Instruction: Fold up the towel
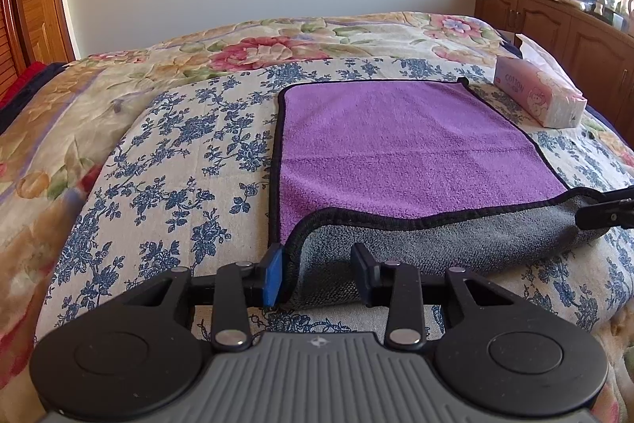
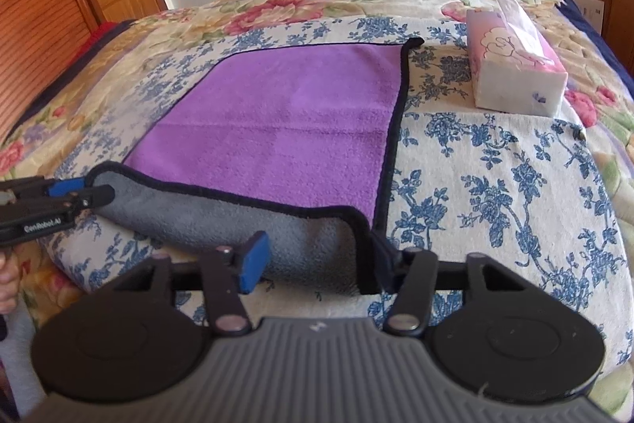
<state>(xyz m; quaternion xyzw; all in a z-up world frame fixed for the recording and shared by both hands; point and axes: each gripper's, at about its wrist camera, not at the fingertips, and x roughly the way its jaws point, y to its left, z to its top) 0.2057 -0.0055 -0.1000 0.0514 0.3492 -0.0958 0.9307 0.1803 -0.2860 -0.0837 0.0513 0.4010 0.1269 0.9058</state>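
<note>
A purple towel [image 1: 396, 141] with a grey underside and black trim lies flat on the bed; it also shows in the right wrist view [image 2: 285, 117]. Its near edge is rolled up, grey side out [image 1: 436, 248] [image 2: 222, 213]. My left gripper [image 1: 321, 274] stands open around the near left corner of that grey roll. My right gripper [image 2: 317, 266] stands open around the near right corner. Each gripper shows at the edge of the other's view, the right gripper [image 1: 606, 209] and the left gripper [image 2: 79, 195].
The bed [image 1: 166, 161] has a blue-flower cover and a floral quilt behind. A pink tissue box [image 1: 543, 94] [image 2: 515, 66] lies right of the towel. A wooden cabinet [image 1: 554, 26] stands at the right, wooden doors [image 2: 51, 6] at the left.
</note>
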